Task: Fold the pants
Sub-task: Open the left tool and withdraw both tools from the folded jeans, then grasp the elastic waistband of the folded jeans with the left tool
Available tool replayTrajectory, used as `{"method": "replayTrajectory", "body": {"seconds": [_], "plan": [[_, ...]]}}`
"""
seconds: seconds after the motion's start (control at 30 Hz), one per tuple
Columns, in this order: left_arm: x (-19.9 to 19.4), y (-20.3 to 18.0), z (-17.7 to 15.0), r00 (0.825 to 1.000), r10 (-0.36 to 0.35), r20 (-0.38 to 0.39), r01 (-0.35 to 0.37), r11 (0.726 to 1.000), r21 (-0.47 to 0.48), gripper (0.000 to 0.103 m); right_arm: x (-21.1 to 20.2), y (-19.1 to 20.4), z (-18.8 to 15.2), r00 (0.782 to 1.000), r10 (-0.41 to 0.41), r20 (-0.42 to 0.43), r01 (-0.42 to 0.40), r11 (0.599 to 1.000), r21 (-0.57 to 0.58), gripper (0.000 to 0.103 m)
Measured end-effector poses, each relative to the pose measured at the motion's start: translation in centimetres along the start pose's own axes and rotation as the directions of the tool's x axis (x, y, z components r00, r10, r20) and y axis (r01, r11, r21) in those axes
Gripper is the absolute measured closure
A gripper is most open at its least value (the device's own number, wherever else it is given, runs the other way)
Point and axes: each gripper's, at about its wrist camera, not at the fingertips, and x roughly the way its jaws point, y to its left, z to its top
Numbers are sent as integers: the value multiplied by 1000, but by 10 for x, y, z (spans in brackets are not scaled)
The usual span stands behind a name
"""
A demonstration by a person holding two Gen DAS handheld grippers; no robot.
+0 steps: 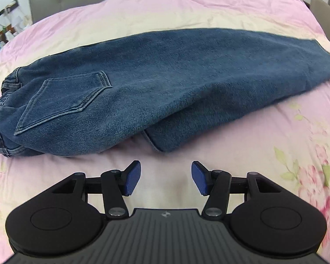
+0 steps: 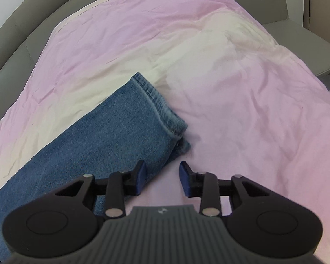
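Jeans [image 1: 156, 83] unlabelled on bedspread [image 1: 264, 149], left tool [image 1: 166, 179], right tool [image 2: 162, 179] agape, empty

The pants [image 1: 165, 77] are mid-blue denim with paler stitching on the pocket [image 1: 63, 101], the bedcover [image 1: 275, 132] is pale pink fading into cream with pink flowers and green leaves, the headboard [image 2: 15, 33] is grey, and both grippers are black with blue pads [image 1: 134, 181].

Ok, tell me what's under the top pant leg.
Under the top pant leg lies the other leg, peeking out along the near edge, on the pink duvet. How far it extends beneath is covered. Both grippers are open, empty.
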Motion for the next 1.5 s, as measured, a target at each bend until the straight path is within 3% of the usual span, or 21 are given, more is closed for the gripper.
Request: {"method": "replayTrajectory", "body": {"seconds": [0.1,0.23,0.3,0.33,0.43,0.53,0.63,0.77,0.83,0.9,0.93,0.97,1.03,1.1,1.2,1.3,1.37,1.5], "plan": [[15,-6,5,996,65,64,-66,998,11,40,2,1,-7,1000,6,3,-6,1000,12,69],[45,-19,18,982,179,62,-182,982,45,40,1,5,-9,1000,3,-4,-3,1000,1,66],[46,-23,22,976,203,77,-206,978,37,50,0,5,-7,1000,3,-7,-3,1000,1,65],[41,-22,26,973,212,94,-213,977,8,61,-1,5,-7,1000,2,-9,-2,1000,1,65],[5,-1,43,987,134,92,-119,982,-149,81,-3,4,-6,1000,-4,-16,4,1000,-9,63],[-29,28,58,1000,6,15,-1,943,-333,86,-4,4,-5,1000,-17,-2,17,999,-27,62],[-23,41,49,995,-55,-82,18,915,-403,86,-4,4,-6,1000,-20,1,20,1000,-17,62],[36,41,15,963,-106,-247,-14,898,-441,87,-8,10,-10,1000,-2,-3,2,1000,-17,62],[47,42,10,962,-110,-249,-16,891,-454,87,-15,18,-12,1000,3,-6,-4,998,-59,62],[43,43,14,960,-123,-253,4,905,-425,87,-24,28,-14,1000,11,-11,-12,994,-111,62],[38,44,16,955,-140,-260,26,917,-399,92,-30,35,-16,1000,22,-17,-24,989,-143,62],[34,46,17,944,-163,-287,48,928,-370,94,-35,42,-18,999,33,-23,-37,984,-173,62],[18,53,20,942,-173,-287,82,950,-302,90,-42,62,-25,998,54,-35,-61,970,-235,62],[-5,66,21,959,-154,-238,94,965,-243,85,-45,83,-33,995,79,-58,-92,955,-283,62],[-37,105,28,981,-127,-148,90,968,-235,68,-44,123,-48,989,117,-92,-142,923,-358,61],[-59,152,41,998,-10,-55,-3,972,-234,46,-41,168,-67,982,146,-121,-184,881,-435,60],[-67,188,49,998,65,-2,-63,969,-237,30,-37,199,-82,977,157,-145,-208,855,-474,57],[-52,248,72,989,144,24,-135,963,-231,24,-26,250,-107,967,165,-196,-245,820,-517,57]]}}
